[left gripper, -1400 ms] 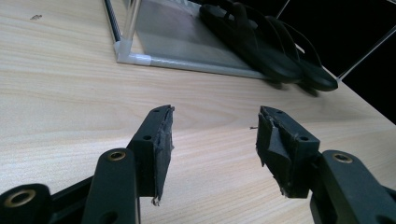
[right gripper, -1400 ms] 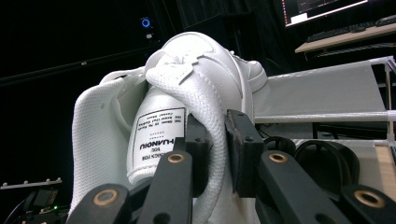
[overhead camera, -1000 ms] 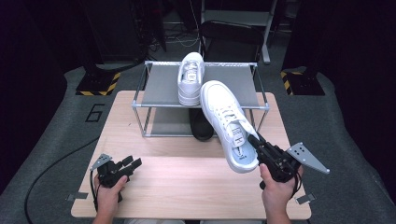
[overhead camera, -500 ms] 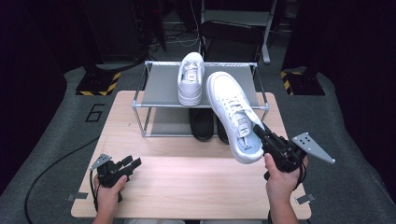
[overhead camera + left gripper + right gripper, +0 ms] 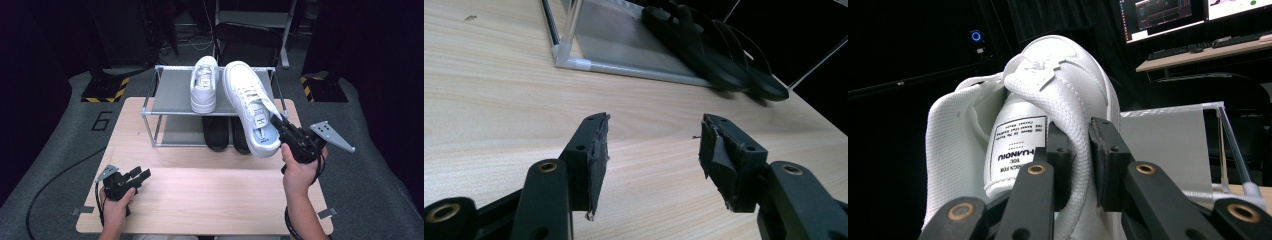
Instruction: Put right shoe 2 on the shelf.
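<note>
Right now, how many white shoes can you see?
2. One white shoe sits on the rack's top shelf; the other white shoe is held over the rack by the right tool. None seem hidden.

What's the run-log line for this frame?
right gripper: shut on white sneaker, toe over rack | left gripper: open, low over table | second sneaker: shelved

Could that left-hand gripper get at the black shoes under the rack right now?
Probably yes: the left gripper is open and holds nothing, and only bare table lies between it and the black shoes on the rack's open lower level.
</note>
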`<state>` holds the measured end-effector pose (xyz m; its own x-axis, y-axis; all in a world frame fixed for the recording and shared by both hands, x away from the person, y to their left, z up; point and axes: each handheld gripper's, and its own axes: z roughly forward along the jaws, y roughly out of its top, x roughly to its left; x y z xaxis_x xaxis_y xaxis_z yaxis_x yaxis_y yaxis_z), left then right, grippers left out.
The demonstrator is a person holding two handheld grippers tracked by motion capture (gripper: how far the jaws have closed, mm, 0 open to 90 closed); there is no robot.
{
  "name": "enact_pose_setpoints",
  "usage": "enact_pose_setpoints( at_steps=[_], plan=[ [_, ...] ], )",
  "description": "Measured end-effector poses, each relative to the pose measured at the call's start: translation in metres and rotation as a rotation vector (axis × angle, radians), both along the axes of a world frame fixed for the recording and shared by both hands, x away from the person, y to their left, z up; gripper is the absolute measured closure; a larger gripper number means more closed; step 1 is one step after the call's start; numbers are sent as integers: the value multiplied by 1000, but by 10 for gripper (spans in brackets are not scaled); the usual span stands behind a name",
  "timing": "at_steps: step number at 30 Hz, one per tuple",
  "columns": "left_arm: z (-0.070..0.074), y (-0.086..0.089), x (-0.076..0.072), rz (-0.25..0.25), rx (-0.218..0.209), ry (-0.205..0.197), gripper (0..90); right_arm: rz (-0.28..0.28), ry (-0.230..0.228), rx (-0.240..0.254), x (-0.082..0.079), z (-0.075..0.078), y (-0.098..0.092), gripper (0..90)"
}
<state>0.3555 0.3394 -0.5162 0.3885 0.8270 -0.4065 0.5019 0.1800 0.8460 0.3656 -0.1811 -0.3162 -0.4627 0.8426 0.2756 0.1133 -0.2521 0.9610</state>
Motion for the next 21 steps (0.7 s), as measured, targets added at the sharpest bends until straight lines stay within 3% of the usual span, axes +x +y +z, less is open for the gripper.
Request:
enact_pose_setpoints(
  at_steps=[6, 21],
  plan=[
    [1, 2, -1, -6, 0, 5, 450, -11, -3, -11, 17, 10, 6, 796],
    [-1, 2, 0, 6, -14, -5, 452, -49, 38, -20, 66, 24, 19, 796]
  ],
)
